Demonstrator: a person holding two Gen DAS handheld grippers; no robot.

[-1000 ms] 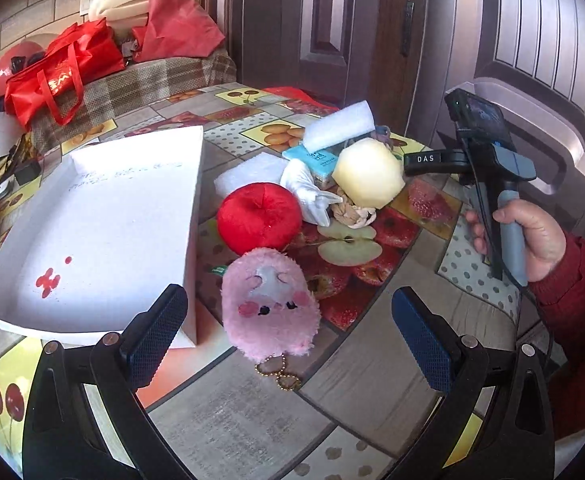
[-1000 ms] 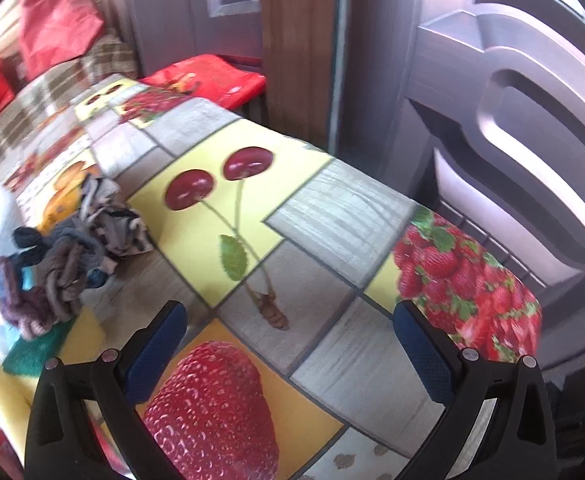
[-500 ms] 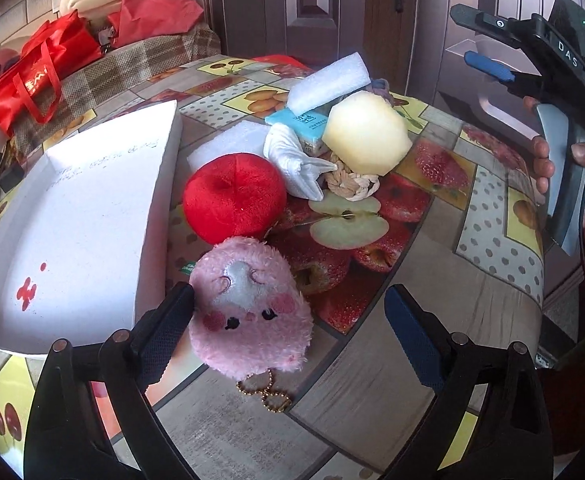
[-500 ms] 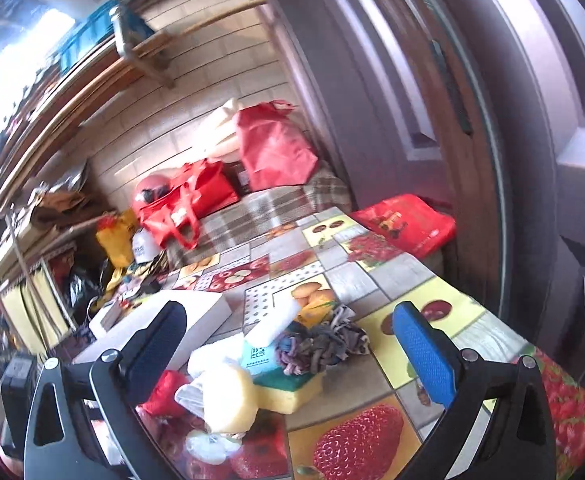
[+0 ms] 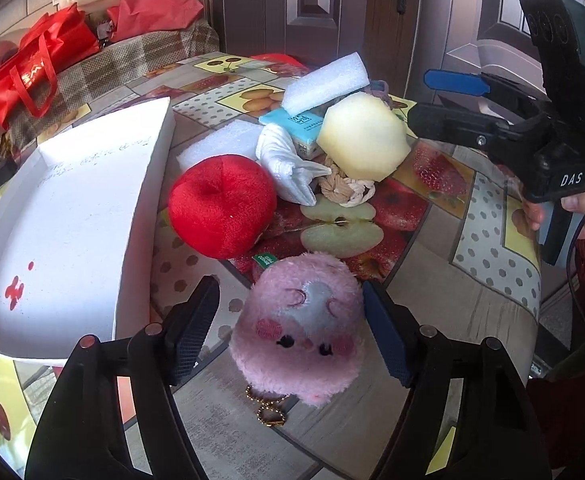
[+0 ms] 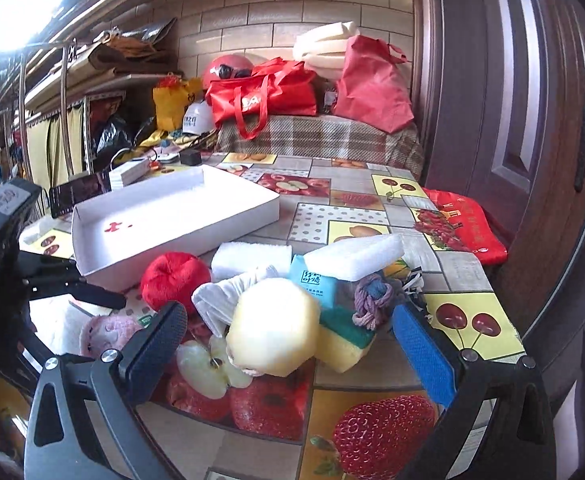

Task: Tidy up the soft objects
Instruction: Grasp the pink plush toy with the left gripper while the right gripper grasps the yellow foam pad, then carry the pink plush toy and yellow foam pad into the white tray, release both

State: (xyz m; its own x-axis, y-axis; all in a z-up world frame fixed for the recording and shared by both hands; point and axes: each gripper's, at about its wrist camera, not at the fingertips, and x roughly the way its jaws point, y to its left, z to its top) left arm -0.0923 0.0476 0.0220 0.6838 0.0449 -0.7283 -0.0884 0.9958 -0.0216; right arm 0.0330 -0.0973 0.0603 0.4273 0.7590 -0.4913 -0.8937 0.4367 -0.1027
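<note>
Left wrist view: left gripper (image 5: 288, 336) jaws have just been closing around the pink plush toy (image 5: 300, 340), one pad apparently short of contact; its bead chain (image 5: 268, 410) could snag. Right gripper (image 6: 288, 354) stands wide, empty.

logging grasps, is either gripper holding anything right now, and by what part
Neither holds anything yet. The left gripper jaws have just been closing around the pink plush; the right gripper is open.

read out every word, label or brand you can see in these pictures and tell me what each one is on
"DAS": white letters on the black body of the right gripper, seen from the left wrist.
Blue tissue pack: dark printed characters, too small to read.
White tray: faint handwriting on its floor, unreadable.
Red bag: white lettering, partly hidden.
White helmet: dark print, blurred.
Green tag near the pink plush: too small.
</note>
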